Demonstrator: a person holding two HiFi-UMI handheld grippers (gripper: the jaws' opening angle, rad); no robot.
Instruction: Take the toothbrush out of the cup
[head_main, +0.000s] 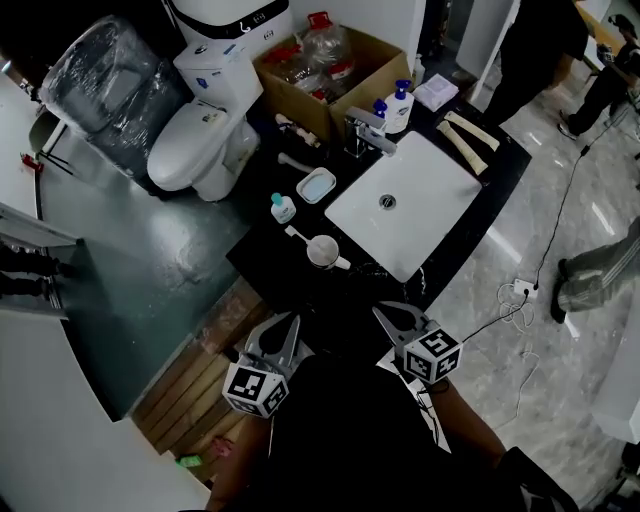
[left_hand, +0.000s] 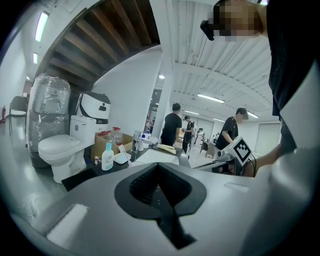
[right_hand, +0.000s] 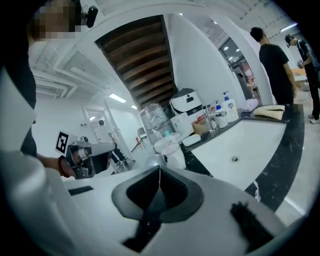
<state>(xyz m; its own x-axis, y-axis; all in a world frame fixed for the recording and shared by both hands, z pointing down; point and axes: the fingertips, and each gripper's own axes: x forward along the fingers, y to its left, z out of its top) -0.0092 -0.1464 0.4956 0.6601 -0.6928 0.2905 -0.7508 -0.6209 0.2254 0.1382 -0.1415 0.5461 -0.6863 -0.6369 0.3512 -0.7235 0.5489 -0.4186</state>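
Head view: the white plastic toothbrush (head_main: 297, 236) leans in the round white cup (head_main: 322, 250) on the black counter (head_main: 268, 268), while left gripper (head_main: 292, 320) and right gripper (head_main: 380, 312) sit well short of it, jaws closed and empty, seemingly before any reach.

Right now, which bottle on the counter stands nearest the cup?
The small teal-capped bottle, just beside the cup; the two blue-pump bottles stand back by the faucet.
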